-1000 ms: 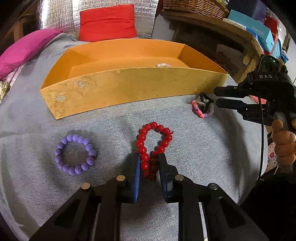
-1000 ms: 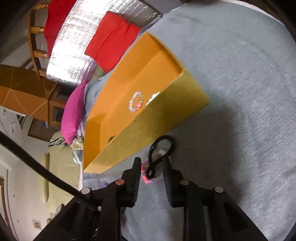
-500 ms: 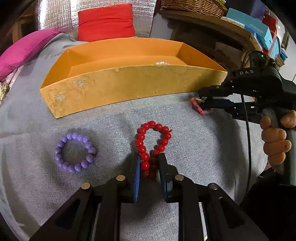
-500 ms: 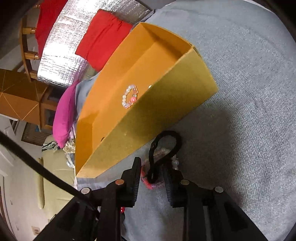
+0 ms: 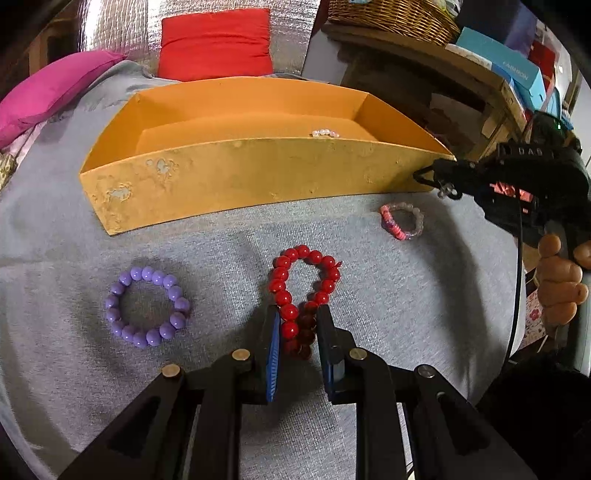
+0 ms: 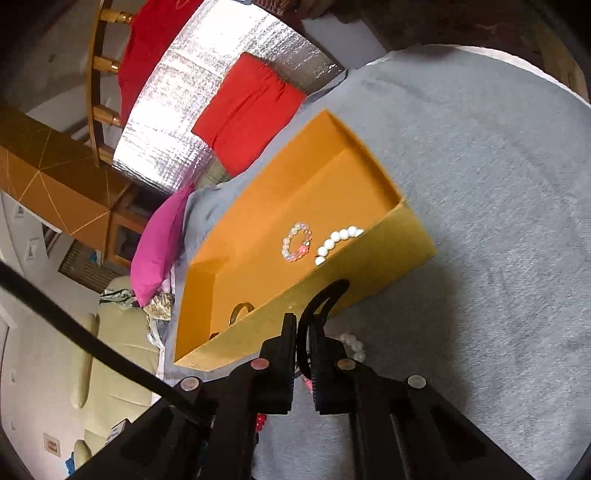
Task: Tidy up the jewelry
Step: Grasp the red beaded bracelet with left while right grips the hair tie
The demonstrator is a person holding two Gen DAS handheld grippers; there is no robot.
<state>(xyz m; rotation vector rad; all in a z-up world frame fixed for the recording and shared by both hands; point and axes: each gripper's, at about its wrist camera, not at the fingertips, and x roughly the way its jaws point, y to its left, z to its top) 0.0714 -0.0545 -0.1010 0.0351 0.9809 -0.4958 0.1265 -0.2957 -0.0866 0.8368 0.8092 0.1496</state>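
An orange box stands on the grey cloth; in the right wrist view it holds a clear-pink bead bracelet, a white bead bracelet and a gold ring. My left gripper is closed around the near end of a red bead bracelet lying on the cloth. My right gripper is shut on a black loop bracelet and holds it just above the cloth at the box's right front corner, also seen in the left wrist view. A purple bead bracelet and a pink bead bracelet lie on the cloth.
A red cushion and a magenta cushion lie behind the box. A wicker basket and blue boxes sit on a shelf at the far right. The table's right edge is near my right gripper.
My right gripper has closed on the black loop bracelet and lifted it off the pink one, up toward the box's corner. My left gripper has narrowed onto the red bracelet.
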